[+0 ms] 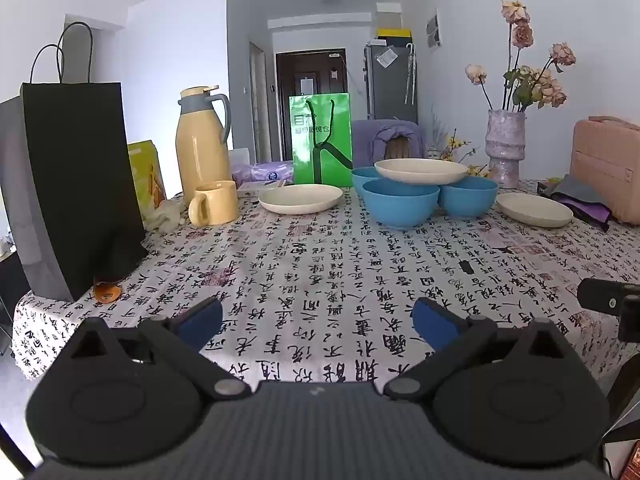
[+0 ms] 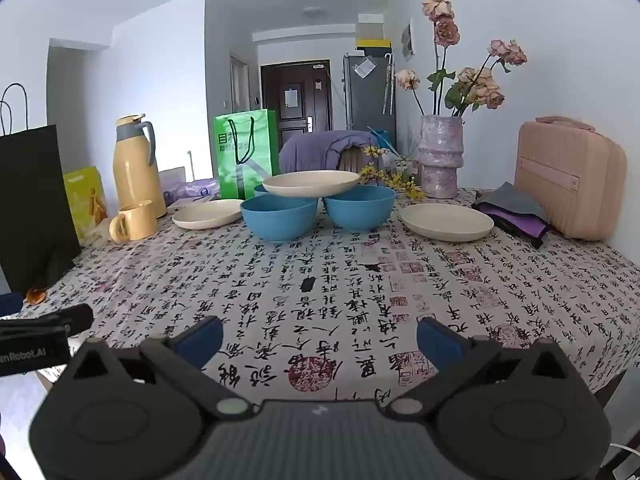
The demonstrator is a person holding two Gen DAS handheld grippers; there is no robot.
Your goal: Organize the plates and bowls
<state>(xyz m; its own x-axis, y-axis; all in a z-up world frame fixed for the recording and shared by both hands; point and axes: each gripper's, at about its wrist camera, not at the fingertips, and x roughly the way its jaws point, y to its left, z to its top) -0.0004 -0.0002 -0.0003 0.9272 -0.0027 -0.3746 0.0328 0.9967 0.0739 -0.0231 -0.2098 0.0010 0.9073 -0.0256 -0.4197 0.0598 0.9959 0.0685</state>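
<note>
Three blue bowls stand together at the far middle of the table, the front one, a right one and a back one mostly hidden. A cream plate rests on top of them. A second cream plate lies to their left, a third to their right. My left gripper and right gripper are open and empty, low over the near table edge, far from the dishes.
A black paper bag, yellow thermos, yellow mug and green bag stand at left and back. A flower vase, pink case and folded cloths stand at right. The table has a calligraphy cloth.
</note>
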